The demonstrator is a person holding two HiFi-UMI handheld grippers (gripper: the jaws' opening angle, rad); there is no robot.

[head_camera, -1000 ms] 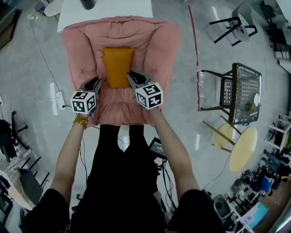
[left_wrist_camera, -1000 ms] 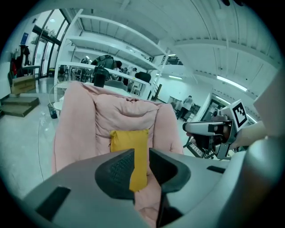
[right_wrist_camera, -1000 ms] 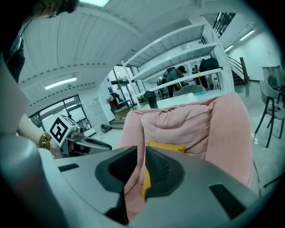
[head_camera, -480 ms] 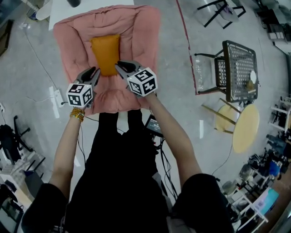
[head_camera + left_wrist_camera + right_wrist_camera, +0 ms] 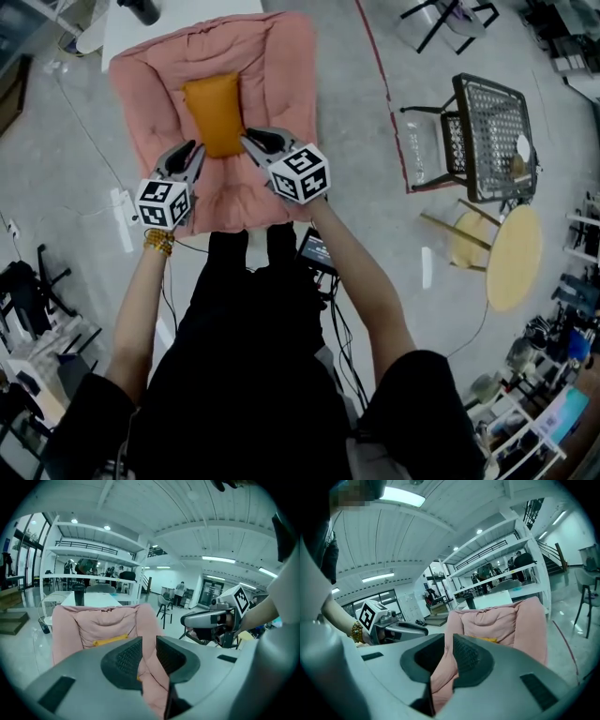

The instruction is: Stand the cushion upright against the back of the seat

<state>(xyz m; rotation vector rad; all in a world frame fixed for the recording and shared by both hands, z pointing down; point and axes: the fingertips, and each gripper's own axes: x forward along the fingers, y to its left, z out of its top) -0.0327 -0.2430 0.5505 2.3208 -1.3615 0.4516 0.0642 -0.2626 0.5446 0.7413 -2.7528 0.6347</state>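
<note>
The pink seat pad point(image 5: 281, 84) is pinched in the left gripper point(image 5: 187, 155), its jaws just tightened, and in the right gripper point(image 5: 253, 141). The orange cushion point(image 5: 214, 112) is left lying flat; judged next, it must be gripped and tipped against the far back.

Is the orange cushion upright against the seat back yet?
Lying flat, not upright: the orange cushion shows its broad face from above, and the left gripper view shows the pink backrest bare above it.

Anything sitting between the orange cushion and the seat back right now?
Nothing visible. The orange cushion lies in the middle of the pink seat pad. Beyond its far edge only the bare pink backrest shows, in the head view and in both gripper views.
</note>
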